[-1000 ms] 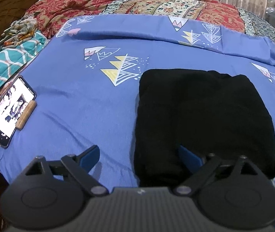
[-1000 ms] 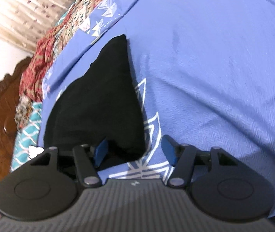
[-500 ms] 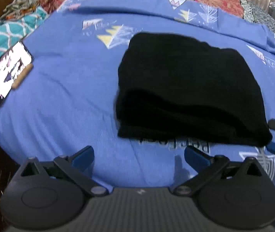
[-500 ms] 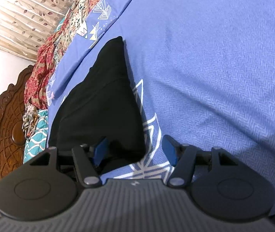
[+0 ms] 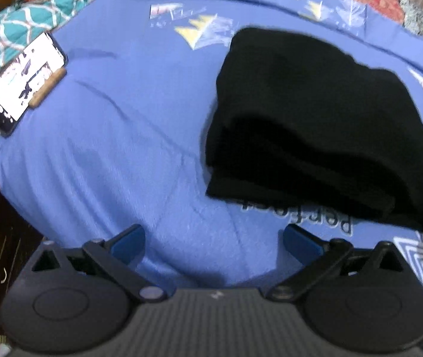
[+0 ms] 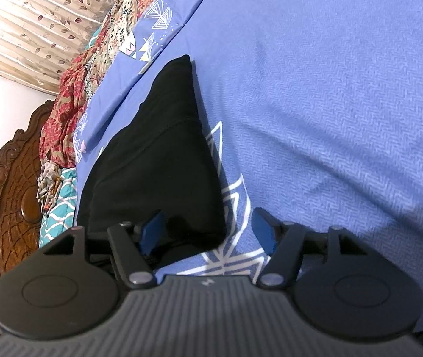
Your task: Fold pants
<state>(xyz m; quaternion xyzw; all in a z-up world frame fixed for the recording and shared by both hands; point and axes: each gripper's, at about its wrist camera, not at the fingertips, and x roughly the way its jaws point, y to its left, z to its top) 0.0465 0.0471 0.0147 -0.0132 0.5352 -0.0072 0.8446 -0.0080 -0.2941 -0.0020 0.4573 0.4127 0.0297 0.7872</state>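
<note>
The folded black pants (image 5: pixel 315 113) are seen lying on the blue bedsheet (image 5: pixel 122 148), far-right of the spread, empty left gripper (image 5: pixel 212 239), while their near-right corner sits between the just-widened jaws of the right gripper (image 6: pixel 208 230), unpinched.

The right gripper (image 6: pixel 208 229) sits low over a bed covered by a blue sheet (image 6: pixel 330 104) printed with white triangles. Its jaws have just been opening, and a corner of the folded black pants (image 6: pixel 157 160) lies between the blue pads, untouched by the right pad. Patterned red bedding (image 6: pixel 68 110), a carved wooden headboard (image 6: pixel 9 196) and a leaf-print curtain (image 6: pixel 38 15) fill the left side.
</note>
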